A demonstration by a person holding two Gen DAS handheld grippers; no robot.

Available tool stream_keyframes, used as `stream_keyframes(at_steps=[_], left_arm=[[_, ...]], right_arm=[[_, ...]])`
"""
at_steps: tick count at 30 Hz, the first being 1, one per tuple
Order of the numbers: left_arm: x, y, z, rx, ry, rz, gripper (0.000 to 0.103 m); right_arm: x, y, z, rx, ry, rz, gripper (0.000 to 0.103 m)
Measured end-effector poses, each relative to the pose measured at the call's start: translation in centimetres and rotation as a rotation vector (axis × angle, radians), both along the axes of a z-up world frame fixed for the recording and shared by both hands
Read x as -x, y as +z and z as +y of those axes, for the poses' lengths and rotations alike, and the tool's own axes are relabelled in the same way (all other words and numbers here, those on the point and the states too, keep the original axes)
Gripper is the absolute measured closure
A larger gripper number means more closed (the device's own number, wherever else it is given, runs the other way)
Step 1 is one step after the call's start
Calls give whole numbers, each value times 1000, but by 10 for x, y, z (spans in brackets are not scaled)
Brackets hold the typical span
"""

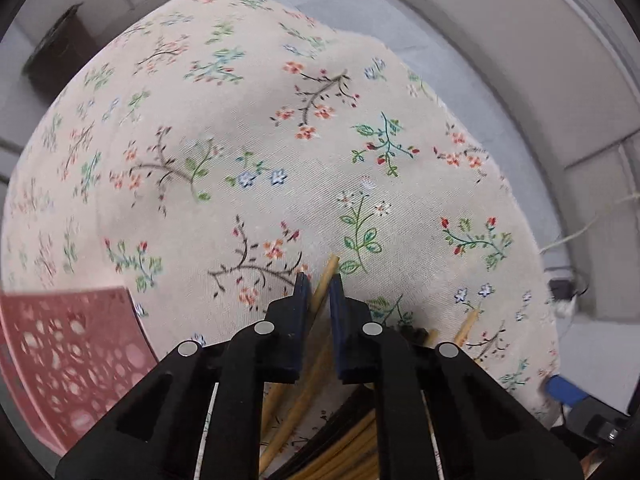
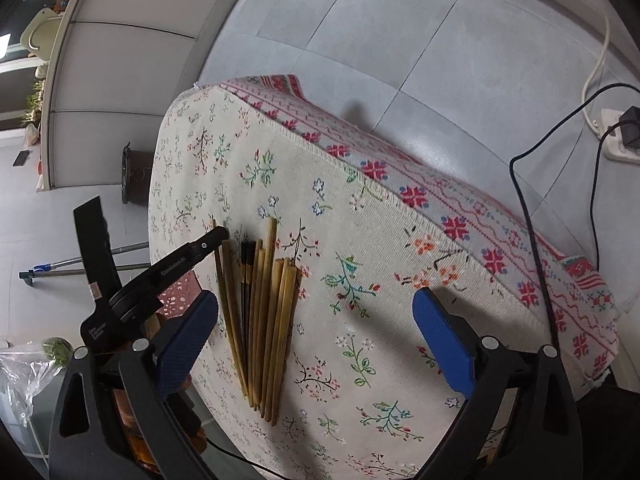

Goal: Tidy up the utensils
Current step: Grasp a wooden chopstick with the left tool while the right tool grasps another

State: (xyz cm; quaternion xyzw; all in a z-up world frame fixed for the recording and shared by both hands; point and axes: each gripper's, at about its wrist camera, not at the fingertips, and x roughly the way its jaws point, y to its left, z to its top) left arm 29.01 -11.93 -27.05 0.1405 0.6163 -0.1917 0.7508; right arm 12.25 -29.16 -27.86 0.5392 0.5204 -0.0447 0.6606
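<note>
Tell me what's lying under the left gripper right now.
Under the left gripper, shut on one bamboo chopstick, lies a pile of chopsticks on the floral tablecloth. The gripper's body hides their middles.

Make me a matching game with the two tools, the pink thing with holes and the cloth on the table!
Things:
1. left tool
2. right tool
3. pink plastic basket with holes
4. cream tablecloth

Descriptions:
A. flower pattern
B. wide open, nothing between its blue pads
C. beside the table, at its edge
D. pinching one light bamboo chopstick

Pairs: 1-D, 2-B, 3-C, 4-A
</note>
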Motion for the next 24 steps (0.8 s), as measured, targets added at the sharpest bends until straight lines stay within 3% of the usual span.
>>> stream_keyframes(at_steps=[5,11,14,21,24], left_arm=[[35,46,32,126,36,-99,94],[94,107,63,190,-15,-271,95],[133,129,80,200,-32,-356,97],[195,169,138,231,-2,-497,99],[210,187,158,264,23,-543,99]], right_arm=[[-1,-1,6,29,10,14,16],[-8,5,28,97,74,23,27],[-11,2,40,98,78,50,36],[-29,-4,68,178,69,139,75],[-36,-5,74,249,78,163,80]])
